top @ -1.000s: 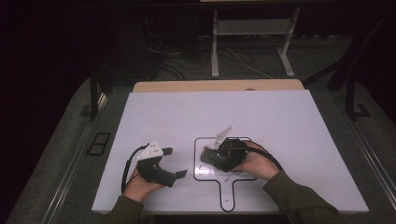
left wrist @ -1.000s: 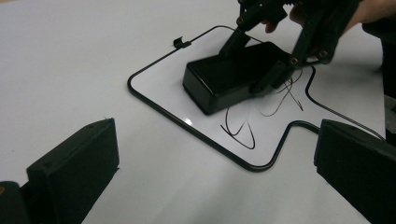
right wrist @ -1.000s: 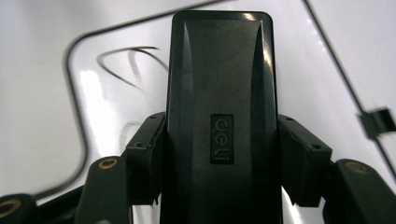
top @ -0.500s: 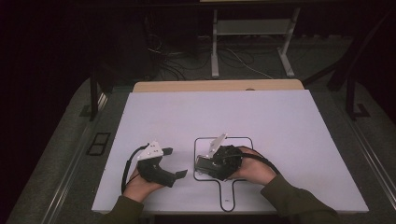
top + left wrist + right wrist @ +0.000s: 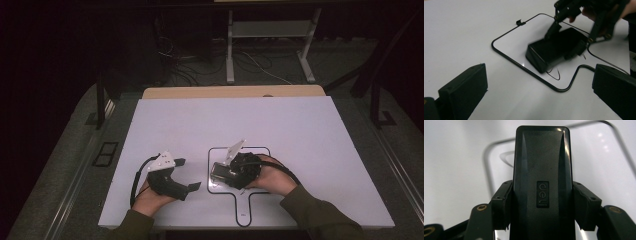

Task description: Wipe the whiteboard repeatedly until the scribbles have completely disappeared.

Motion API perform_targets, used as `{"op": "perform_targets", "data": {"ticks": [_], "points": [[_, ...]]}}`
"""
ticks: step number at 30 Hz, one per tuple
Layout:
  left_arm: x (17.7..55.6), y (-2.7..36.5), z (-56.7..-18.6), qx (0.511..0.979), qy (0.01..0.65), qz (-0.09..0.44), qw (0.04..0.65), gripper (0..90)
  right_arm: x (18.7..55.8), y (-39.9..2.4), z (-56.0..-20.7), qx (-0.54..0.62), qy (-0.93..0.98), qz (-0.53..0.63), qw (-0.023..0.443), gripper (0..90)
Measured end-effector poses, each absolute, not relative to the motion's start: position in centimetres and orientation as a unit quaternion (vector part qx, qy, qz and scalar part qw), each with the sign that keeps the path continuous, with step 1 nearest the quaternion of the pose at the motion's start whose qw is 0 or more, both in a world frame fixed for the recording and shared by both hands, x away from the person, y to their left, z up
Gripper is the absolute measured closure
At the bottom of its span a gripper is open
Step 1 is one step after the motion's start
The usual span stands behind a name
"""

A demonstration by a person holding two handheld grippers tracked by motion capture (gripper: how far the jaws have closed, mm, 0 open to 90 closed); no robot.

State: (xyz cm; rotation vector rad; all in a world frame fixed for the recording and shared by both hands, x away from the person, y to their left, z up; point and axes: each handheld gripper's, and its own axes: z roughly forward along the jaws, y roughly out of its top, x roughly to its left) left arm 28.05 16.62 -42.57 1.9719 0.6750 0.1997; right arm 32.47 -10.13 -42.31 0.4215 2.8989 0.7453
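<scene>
High view: I see the white board [image 5: 260, 125] filling the frame's middle, with a black outline [image 5: 215, 155] drawn at lower centre. Within that outline my right gripper [image 5: 225, 172] clamps a black box [image 5: 220, 174]; the right gripper view has both pads pressed to the box's [image 5: 541, 182] sides. I judge the pickup done, the placing still open. At lower left my left gripper [image 5: 187, 174] stands wide and empty.

Lab: white marked table [image 5: 300, 130], floor cables [image 5: 200, 60]
</scene>
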Motion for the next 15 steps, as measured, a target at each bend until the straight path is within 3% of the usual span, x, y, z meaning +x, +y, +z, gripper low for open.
{"op": "perform_targets", "data": {"ticks": [6, 10, 15], "points": [[28.1, 16.6, -42.6, 0.817, 0.278, 0.082, 0.499, 0.0, 32.0, -8.5, -42.3, 0.124, 0.959, 0.251, 0.041, 38.6], [28.1, 16.6, -42.5, 0.815, 0.280, 0.081, 0.501, 0.0, 33.4, -8.4, -42.3, 0.146, 0.955, 0.249, 0.064, 38.6], [28.2, 16.6, -42.5, 0.816, 0.277, 0.082, 0.501, 0.0, 33.3, -7.4, -42.3, 0.131, 0.958, 0.248, 0.061, 38.6]]}}
